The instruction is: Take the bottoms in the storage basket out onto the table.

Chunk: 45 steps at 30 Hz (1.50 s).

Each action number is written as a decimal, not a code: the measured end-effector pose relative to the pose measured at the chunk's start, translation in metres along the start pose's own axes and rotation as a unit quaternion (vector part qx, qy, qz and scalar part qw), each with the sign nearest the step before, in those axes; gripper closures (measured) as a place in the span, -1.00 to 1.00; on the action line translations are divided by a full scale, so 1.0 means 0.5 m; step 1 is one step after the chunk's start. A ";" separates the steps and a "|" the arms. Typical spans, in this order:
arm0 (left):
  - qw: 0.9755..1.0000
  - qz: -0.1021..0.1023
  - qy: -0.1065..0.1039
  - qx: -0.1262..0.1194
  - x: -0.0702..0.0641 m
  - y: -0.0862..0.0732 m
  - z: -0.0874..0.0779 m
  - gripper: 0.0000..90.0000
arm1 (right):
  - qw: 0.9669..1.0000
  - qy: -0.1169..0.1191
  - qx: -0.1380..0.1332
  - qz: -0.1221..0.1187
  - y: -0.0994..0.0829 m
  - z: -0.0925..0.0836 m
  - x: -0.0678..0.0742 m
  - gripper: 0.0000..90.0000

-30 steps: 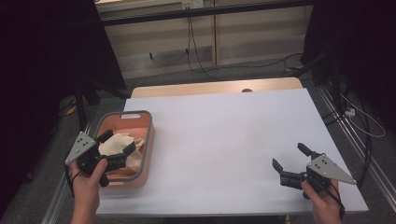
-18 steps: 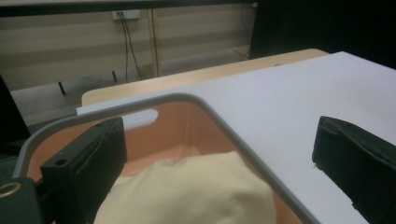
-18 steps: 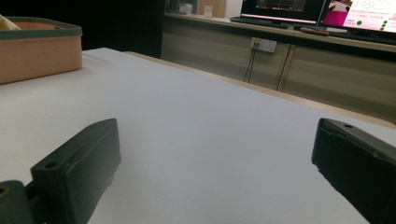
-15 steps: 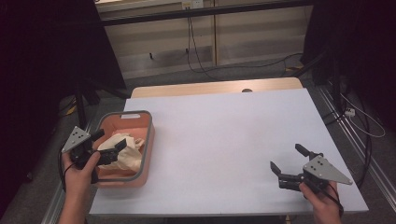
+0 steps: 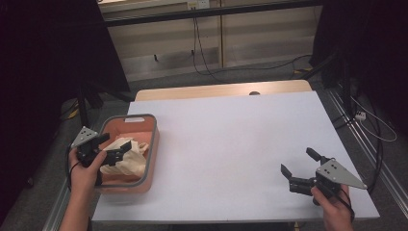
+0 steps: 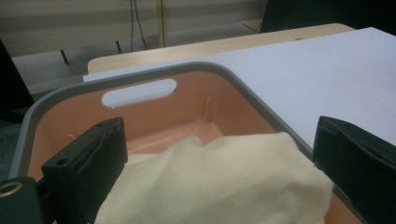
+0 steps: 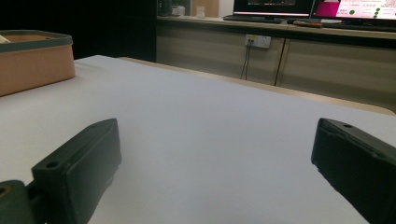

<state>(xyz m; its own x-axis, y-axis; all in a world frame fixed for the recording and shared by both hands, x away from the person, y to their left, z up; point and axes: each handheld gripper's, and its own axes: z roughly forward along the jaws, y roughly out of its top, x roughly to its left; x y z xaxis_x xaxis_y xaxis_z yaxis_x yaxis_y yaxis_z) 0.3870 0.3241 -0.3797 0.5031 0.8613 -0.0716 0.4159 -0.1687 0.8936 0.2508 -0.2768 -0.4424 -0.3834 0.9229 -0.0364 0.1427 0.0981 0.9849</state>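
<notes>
Left gripper [image 5: 117, 155] is hovering over the near end of the orange bin [image 5: 153, 126], jaws spread wide and pointing into it. In the left gripper view the cream cloth [image 6: 219, 186] is lying bunched directly between and just below the two jaws, its top fold rising above the bin's grey rim [image 6: 140, 74] on the jaw's right side. Jaws are not closed on the fabric; whether the tips are brushing it cannot be told. Judgement: the gripper is lined up astride the highest fold because that ridge offers the easiest pinch for lifting the cloth out.

The bin is sitting at the left edge of the desk [image 5: 240, 134], so the left hand [image 5: 85, 166] is working from outside the desk edge, reaching inward.

Right gripper [image 5: 300, 169] is resting low over the desk, well apart from the bin, jaws fully parted and empty. From its own view, bare white desk surface [image 7: 210, 140] is lying ahead of the jaws, with the bin [image 7: 35, 60] far off to its left. Judgement: it is being held clear and ready, likely to receive or spread the cloth once it comes onto the open surface.
</notes>
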 end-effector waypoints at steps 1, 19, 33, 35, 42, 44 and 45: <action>1.000 0.000 0.000 0.000 0.000 0.000 0.000 -0.92 | 1.000 0.000 0.000 0.000 0.000 0.000 0.000 -0.97; 0.996 -0.012 0.026 0.081 0.031 -0.041 0.065 -0.96 | 1.000 0.003 0.004 -0.007 -0.001 0.001 0.003 -0.97; 0.990 -0.002 0.058 0.132 0.038 -0.057 0.096 -1.00 | 1.000 0.006 0.007 -0.011 -0.002 0.002 0.006 -0.97; 0.988 0.003 0.057 0.142 0.035 -0.059 0.101 -1.00 | 1.000 0.008 0.008 -0.012 -0.002 0.002 0.007 -0.97; 0.988 -0.017 0.064 0.142 0.031 -0.071 0.107 -1.00 | 1.000 0.009 0.008 -0.012 -0.002 0.003 0.007 -0.97; 0.986 -0.024 0.068 0.153 0.030 -0.074 0.111 -1.00 | 1.000 0.010 0.008 -0.014 -0.002 0.005 0.008 -0.97; 0.986 -0.024 0.068 0.153 0.030 -0.074 0.111 -1.00 | 1.000 0.010 0.008 -0.014 -0.002 0.005 0.008 -0.97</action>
<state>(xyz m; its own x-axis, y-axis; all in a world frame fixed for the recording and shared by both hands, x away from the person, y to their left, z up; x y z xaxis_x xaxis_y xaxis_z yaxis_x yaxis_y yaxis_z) 0.4210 0.3166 -0.4385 0.3799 0.9245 -0.0313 0.6558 -0.2453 0.7140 0.2514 -0.2722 -0.4438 -0.4055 0.9121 -0.0605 0.1461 0.1300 0.9807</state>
